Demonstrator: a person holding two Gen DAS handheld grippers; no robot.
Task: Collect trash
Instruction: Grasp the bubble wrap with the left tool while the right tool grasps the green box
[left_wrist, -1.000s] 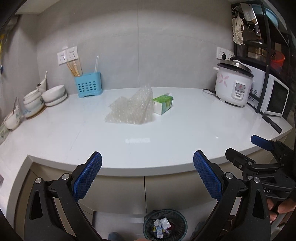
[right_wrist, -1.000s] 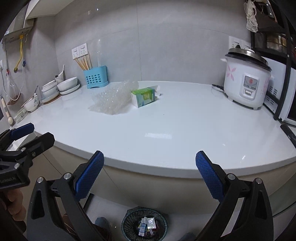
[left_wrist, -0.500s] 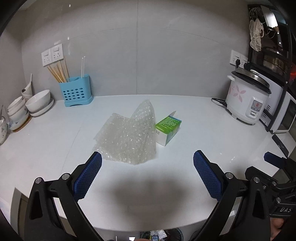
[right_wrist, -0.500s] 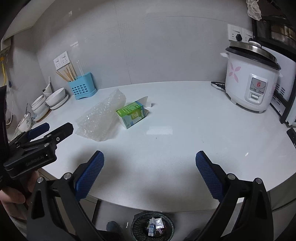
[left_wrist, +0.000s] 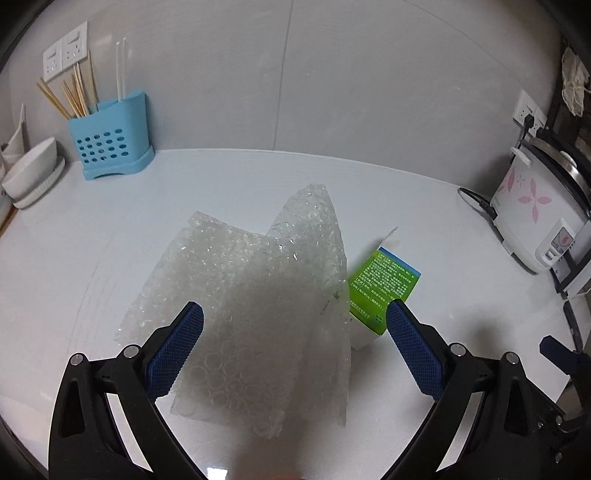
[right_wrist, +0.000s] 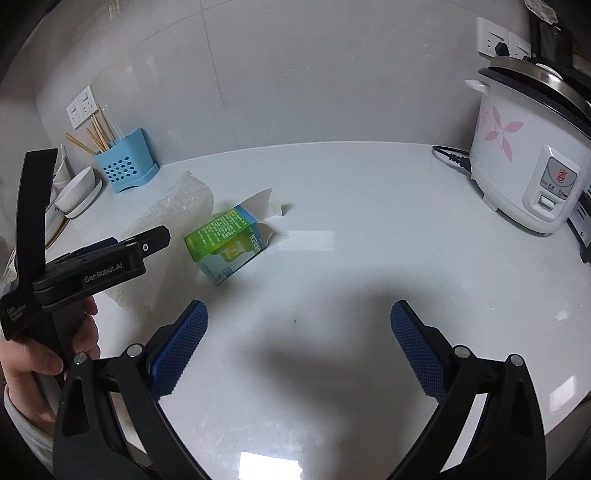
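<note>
right now your left gripper (left_wrist: 291, 354) is spread wide with nothing in it, and the wrap (left_wrist: 255, 295) lies directly ahead, its near edge already between the blue pads (left_wrist: 175, 349). the sheet stands partly folded up, with a peak rising at its far right side. its long run goes away from you, toward the wall, so the near lip is the part on offer. touching the wrap on its right is the box (left_wrist: 382, 284), green and blue, lying tipped on its side with the torn flap at its far end.

your right gripper (right_wrist: 295, 350) is released too, hovering over bare counter (right_wrist: 369, 258). from there the box (right_wrist: 227, 245) lies forward and to the left, well apart, its long axis running diagonally from near-left to far-right. so the left hand is nearer the wrap, and i judge that the first pick, with the box left for the right.

further out stand the holder (left_wrist: 110, 144) and bowls (left_wrist: 31, 171) at the far left, and the cooker (right_wrist: 532, 155) at the right.
</note>
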